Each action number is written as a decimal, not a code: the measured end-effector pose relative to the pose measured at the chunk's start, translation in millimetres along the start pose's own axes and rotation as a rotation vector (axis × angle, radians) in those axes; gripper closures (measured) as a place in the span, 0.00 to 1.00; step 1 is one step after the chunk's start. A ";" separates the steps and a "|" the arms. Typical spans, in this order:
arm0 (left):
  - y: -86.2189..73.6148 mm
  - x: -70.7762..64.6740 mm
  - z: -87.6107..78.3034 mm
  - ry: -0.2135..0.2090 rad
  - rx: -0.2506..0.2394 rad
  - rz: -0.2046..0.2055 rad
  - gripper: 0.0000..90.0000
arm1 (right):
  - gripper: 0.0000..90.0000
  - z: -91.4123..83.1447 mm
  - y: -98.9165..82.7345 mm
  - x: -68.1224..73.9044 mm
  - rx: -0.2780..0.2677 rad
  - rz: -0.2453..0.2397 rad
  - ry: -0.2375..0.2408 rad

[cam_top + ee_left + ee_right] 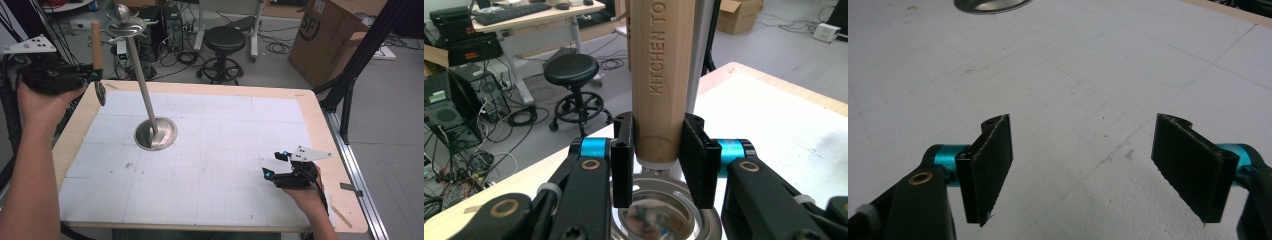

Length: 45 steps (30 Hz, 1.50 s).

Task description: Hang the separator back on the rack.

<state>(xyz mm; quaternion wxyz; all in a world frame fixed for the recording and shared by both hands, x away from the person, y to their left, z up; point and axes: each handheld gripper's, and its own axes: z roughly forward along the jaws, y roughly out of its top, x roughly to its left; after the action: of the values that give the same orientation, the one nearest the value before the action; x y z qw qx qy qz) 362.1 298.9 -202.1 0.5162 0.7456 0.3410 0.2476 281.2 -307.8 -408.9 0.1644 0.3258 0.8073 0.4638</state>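
left gripper (pixel 658 165) clamps a wooden-handled utensil (pixel 663 75) beside the metal stand (pixel 155 133); a shallow grip may slip. right gripper (pixel 1093 170) rests released.

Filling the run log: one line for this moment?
left gripper: shut on wooden-handled utensil | right gripper: open, above table | steel hook stand: upright

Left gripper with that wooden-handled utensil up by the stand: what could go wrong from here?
1. The left gripper clamps the wooden handle only at its lower end, so the handle could pivot or slip.
2. The tall metal stand rises on a thin pole; a bump near its hooks might tip it.
3. The right gripper rests open, too far to steady anything.
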 end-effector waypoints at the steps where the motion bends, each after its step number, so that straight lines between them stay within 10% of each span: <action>1: 0.0 -0.8 0.9 -0.004 0.001 0.005 0.77 | 0.26 0.0 0.0 -0.1 0.000 0.001 0.000; 30: -6.7 -9.4 19.8 -0.034 0.013 0.006 0.76 | 0.26 -0.5 0.3 0.5 0.000 -0.003 0.003; 45: -9.5 -15.3 19.2 -0.026 0.006 0.003 0.57 | 0.26 -0.4 0.8 1.3 0.000 -0.004 0.004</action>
<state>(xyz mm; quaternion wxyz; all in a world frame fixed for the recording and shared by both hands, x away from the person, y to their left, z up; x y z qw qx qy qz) 363.6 277.9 -217.8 0.5180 0.7509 0.3339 0.2375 280.3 -306.8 -407.9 0.1637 0.3233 0.8082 0.4642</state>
